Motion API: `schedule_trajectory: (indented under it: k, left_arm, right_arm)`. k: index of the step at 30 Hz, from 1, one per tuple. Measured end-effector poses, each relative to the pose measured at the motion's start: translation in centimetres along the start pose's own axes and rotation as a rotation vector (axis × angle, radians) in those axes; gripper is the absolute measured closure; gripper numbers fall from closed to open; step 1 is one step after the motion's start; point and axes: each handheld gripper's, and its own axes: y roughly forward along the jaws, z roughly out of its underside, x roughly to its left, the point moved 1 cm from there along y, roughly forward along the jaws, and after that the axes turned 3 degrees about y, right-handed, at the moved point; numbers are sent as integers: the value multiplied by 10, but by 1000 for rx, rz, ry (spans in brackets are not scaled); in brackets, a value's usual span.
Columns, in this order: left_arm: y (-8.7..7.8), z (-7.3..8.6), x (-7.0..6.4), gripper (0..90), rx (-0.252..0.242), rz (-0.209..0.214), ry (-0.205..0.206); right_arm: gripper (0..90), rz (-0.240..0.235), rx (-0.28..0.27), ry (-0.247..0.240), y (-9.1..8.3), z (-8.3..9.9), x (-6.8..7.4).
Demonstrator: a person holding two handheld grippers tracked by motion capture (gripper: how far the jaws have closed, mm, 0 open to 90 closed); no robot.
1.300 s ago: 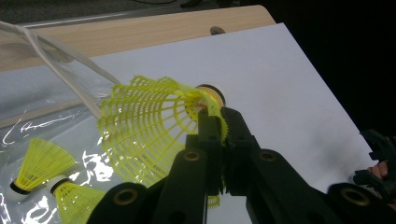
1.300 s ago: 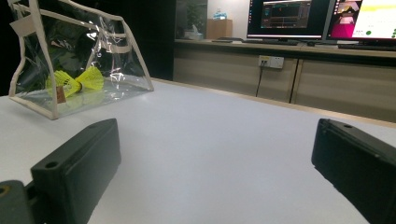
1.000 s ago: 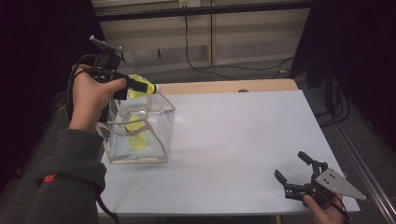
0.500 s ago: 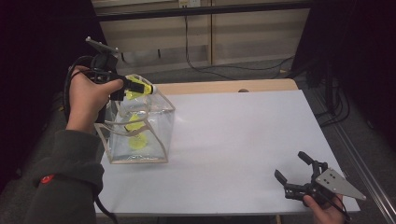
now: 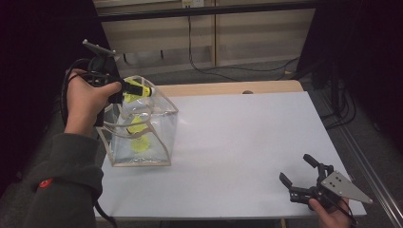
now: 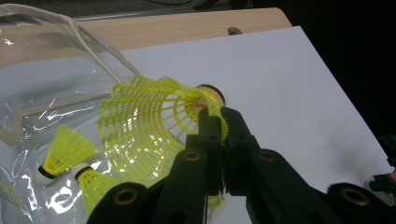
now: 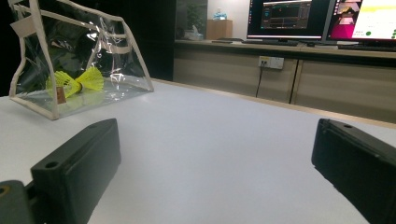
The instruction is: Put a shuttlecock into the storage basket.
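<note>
little has shifted since a second ago: the left hand-held gripper (image 5: 135,90) has drifted only slightly at the top of the clear bag (image 5: 161,114), and the right hand-held gripper (image 5: 299,178) has stayed where it was near the bench's (image 5: 237,137) near right corner.

the left hand-held gripper has its jaws pressed together on the skirt rim of a yellow shuttlecock (image 6: 149,121), close to the cork end. in the high view that shuttlecock (image 5: 138,89) sits above the bag's open mouth, near the bench's far left corner, and the person's left hand (image 5: 85,102) covers most of the gripper body. the lower part of the skirt is hidden behind the jaws in the left gripper view.

two more yellow shuttlecocks (image 6: 65,151) lie on the bag's floor. glare and folds in the clear plastic make their outlines hard to read, and from the high view they blur into one yellow patch (image 5: 138,140). in the right gripper view they show as a small yellow shape (image 7: 74,80) through the bag wall.

the right hand-held gripper has its jaws spread wide with bare bench between them, holding nothing. its hand (image 5: 328,216) is cut off by the bottom edge of the high view.
</note>
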Motion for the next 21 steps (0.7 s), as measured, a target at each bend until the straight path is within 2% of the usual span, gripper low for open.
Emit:
schedule_trajectory:
  k: [19, 21]
  left_arm:
    - [-6, 2, 9, 880, -3, -29, 4]
    - [-6, 2, 10, 880, -11, -32, -8]
  right_arm:
    - [13, -2, 2, 1, 0, 0, 0]
    - [13, -4, 3, -4, 0, 0, 0]
